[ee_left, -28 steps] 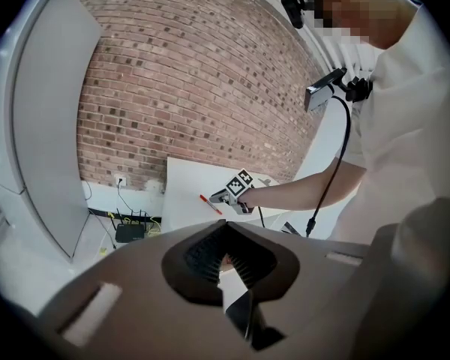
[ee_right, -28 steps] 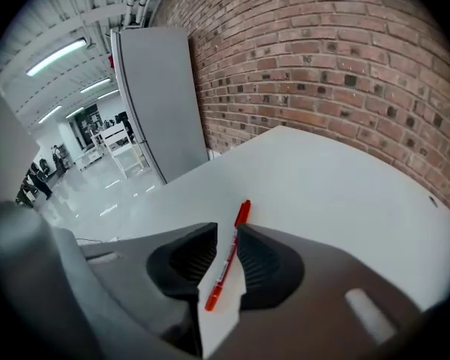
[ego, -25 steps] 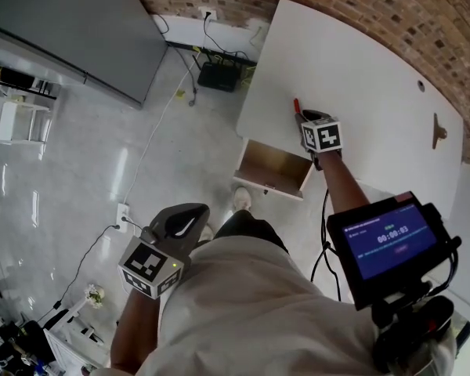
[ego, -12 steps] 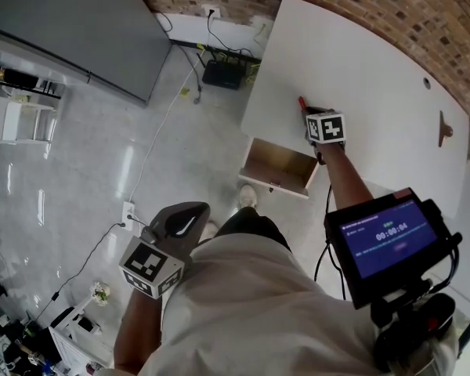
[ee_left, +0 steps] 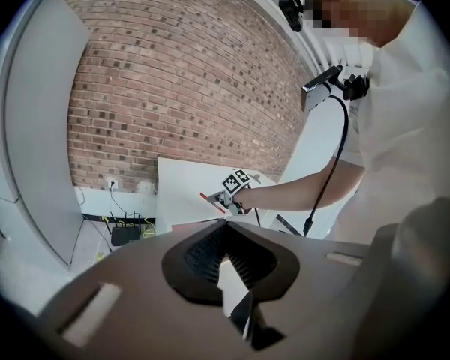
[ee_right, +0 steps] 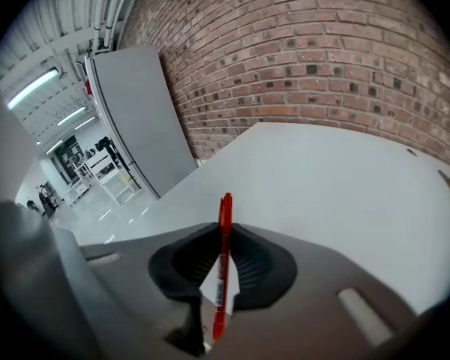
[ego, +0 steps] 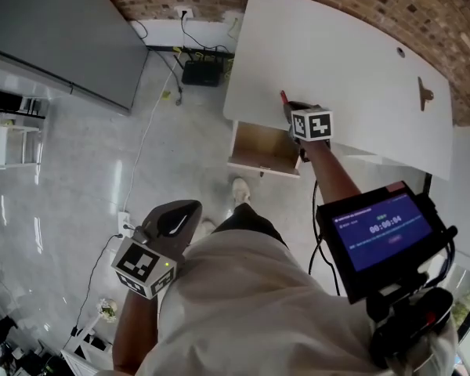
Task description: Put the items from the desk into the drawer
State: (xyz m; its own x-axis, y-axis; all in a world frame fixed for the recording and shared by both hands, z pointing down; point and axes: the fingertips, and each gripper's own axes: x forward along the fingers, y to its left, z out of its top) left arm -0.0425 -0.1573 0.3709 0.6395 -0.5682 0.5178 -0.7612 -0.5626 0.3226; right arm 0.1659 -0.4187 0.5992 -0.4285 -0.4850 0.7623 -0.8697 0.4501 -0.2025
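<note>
Red pen (ee_right: 223, 253) was pinched by the fingers of the right gripper (ee_right: 224, 276), clear in its own view, head view showed only a red tip over the white bench (ego: 352, 61), open drawer (ego: 260, 149) near, left gripper (ee_left: 227, 255) fingers pressed together, empty.

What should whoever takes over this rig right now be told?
Right gripper: fingers shut on the red pen, held at the front edge of the desk, next to the open drawer.
Left gripper: shut, nothing in it, low at the person's side.
Done: pen picked up. The drawer is open and looks empty.
Left: put the pen in the drawer, then probably fetch the small brown item far across the desk. I cannot tell what it is.
</note>
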